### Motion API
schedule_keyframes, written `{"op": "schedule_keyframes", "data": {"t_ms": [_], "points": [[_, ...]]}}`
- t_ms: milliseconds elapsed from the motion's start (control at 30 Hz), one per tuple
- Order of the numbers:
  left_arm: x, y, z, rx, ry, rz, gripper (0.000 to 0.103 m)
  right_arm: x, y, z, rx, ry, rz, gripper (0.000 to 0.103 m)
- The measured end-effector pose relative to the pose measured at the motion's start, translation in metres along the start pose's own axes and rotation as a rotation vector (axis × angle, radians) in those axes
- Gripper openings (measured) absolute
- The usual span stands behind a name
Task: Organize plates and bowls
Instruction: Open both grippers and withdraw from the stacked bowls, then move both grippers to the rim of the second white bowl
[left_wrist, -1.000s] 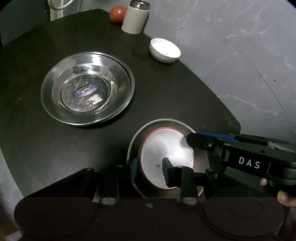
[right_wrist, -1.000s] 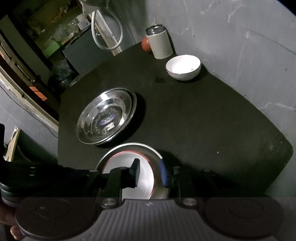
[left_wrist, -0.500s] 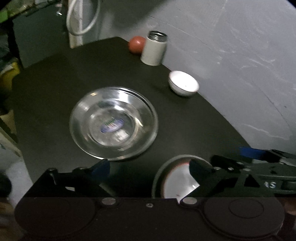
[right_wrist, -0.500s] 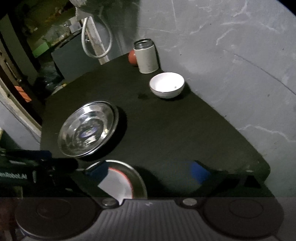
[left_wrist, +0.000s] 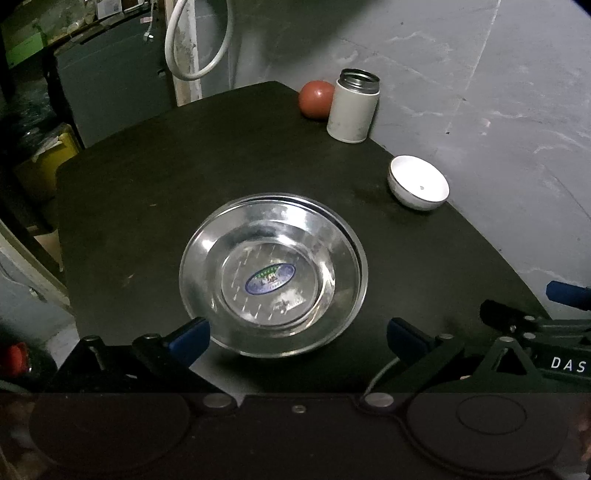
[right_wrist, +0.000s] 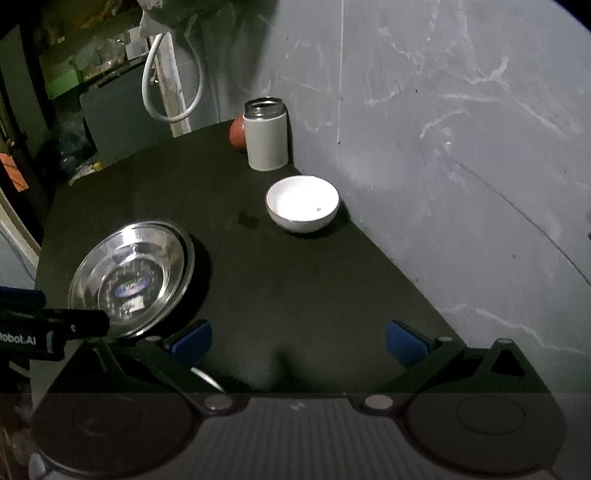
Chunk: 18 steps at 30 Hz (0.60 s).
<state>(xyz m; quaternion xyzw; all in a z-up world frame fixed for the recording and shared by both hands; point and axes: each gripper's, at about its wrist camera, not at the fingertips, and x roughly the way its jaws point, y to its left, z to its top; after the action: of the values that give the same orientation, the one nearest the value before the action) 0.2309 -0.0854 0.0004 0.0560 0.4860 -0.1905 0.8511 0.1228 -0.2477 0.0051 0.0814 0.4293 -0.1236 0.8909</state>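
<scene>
A large steel plate (left_wrist: 273, 273) with a blue sticker lies mid-table, just ahead of my left gripper (left_wrist: 297, 338), which is open and holds nothing. The right wrist view shows the same steel plate (right_wrist: 133, 277) at the left. A small white bowl (left_wrist: 419, 182) stands further back on the right, near the wall. That white bowl (right_wrist: 302, 208) is well ahead of my right gripper (right_wrist: 298, 341), also open and holding nothing. Only a thin metal rim (left_wrist: 380, 373) shows of the nearer dish below the grippers.
A white cylindrical flask (left_wrist: 354, 107) and a red round fruit (left_wrist: 314, 99) stand at the far corner of the black table (left_wrist: 147, 184). A grey wall (right_wrist: 443, 147) runs along the table's right edge. Shelves and a looped white hose (left_wrist: 195, 44) are behind.
Both grippers opened, letting go of the red-rimmed dish in the near steel plate, and drew back. That dish has dropped almost out of view.
</scene>
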Motion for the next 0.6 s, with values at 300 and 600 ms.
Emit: {"op": "schedule_keyframes", "data": {"t_ms": [300, 600], "points": [[0.025, -0.013, 0.034, 0.024, 0.005, -0.011, 0.102, 0.022, -0.01, 0.023, 0.003, -0.011, 0.012, 0.102], [0.066, -0.026, 0.088, 0.055, -0.019, -0.003, 0.102, 0.053, -0.023, 0.045, 0.024, -0.005, 0.017, 0.103]]}}
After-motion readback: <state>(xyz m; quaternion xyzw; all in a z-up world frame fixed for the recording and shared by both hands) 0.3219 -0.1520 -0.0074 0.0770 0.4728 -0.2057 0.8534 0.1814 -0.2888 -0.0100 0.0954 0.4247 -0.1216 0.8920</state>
